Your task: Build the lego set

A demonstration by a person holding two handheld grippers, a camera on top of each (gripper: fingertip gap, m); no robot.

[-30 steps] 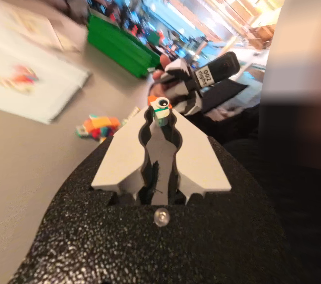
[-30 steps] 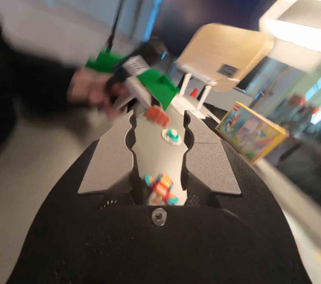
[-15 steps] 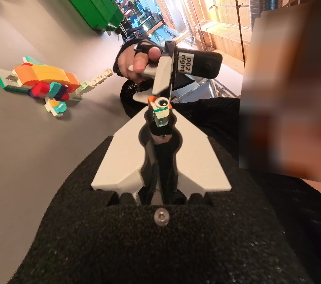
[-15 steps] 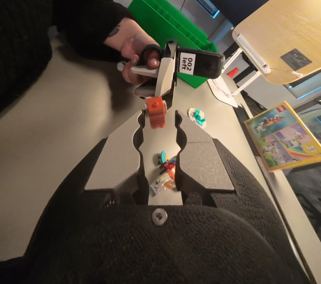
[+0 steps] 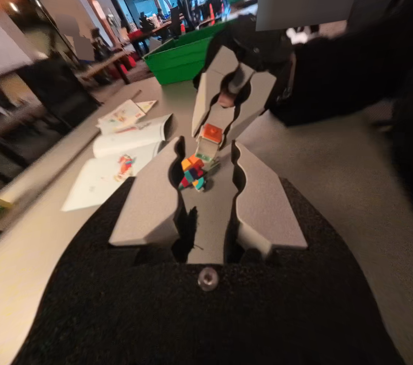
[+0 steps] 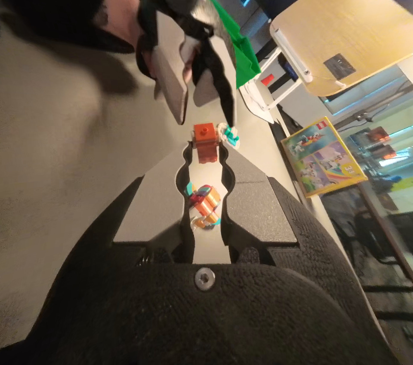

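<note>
My right gripper is shut on a small orange, white and green lego piece and holds it above the grey table. In the left wrist view the right gripper comes down from above with that piece. My left gripper is open and empty, jaws wide, just in front of the piece; it also shows in the right wrist view. A multi-coloured lego build lies on the table below both grippers, also seen between the right fingers.
Open instruction booklets lie to the left. A green bin stands at the back. A small teal and white piece lies on the table. The lego box sits near the table edge, with a wooden chair beyond. Only a small space, under 4 cm, lies between the two pairs of fingers.
The left gripper has opened and let go of the orange piece. The right gripper has shut on it and now holds it. Both views have swung toward the table.
</note>
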